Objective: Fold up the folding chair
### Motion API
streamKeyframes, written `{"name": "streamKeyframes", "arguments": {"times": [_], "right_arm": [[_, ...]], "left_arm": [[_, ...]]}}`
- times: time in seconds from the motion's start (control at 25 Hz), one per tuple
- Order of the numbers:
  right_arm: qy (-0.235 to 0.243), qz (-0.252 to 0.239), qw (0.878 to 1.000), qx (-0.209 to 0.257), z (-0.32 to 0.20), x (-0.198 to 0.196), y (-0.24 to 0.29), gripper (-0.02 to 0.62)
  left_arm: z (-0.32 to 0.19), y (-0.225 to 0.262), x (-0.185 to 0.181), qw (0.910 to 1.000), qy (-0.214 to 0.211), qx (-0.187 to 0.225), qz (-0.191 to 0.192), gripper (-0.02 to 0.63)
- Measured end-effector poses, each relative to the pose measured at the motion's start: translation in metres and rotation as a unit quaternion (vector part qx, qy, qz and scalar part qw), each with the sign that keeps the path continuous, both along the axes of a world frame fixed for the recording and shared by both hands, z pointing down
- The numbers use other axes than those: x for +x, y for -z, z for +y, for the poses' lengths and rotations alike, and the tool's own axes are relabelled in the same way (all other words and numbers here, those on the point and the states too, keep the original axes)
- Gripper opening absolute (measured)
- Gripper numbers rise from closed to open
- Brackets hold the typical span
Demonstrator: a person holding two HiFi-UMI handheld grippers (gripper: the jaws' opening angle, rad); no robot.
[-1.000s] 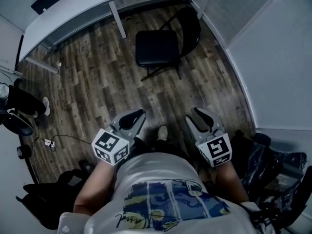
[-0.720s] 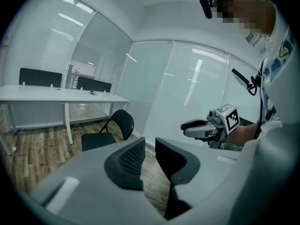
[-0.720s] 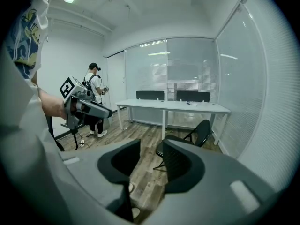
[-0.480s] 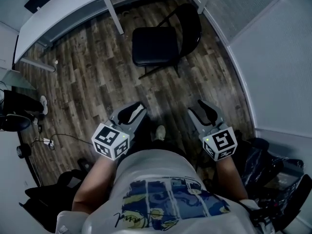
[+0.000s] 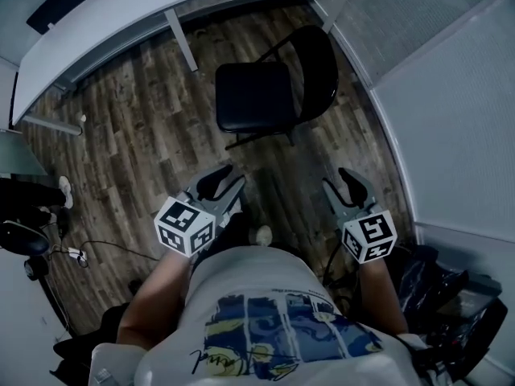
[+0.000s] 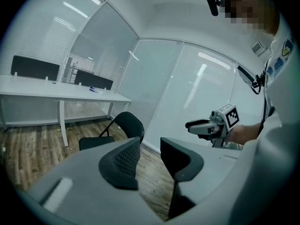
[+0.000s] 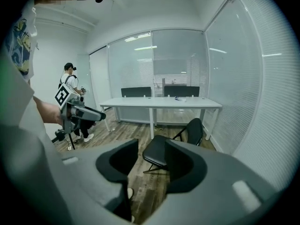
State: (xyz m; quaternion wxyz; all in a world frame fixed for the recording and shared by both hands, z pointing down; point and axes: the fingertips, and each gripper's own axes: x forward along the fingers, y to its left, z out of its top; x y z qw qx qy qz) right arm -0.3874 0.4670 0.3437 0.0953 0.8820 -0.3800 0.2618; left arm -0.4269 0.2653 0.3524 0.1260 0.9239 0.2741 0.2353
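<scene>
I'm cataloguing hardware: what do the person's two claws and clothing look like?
Both the left claw and right claw are grey bodies with black, rounded pads, each carrying a white cube printed with black square markers. The person wears a white short-sleeved T-shirt with a blue print.

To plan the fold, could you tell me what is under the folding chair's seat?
Black metal legs on the wooden floor show under the folding chair's seat; the seat hides the rest.
</scene>
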Motion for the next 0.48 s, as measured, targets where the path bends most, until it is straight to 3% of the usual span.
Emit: {"name": "streamKeyframes", "arguments": {"times": [0.48], "right_arm": [[-0.060,-0.029,0.997,-0.039,-0.034,0.099,-0.028,0.164]], "left_arm": [[-0.075,-0.041,0.073,0.9986,-0.015,-0.028,-0.043,0.164]]}}
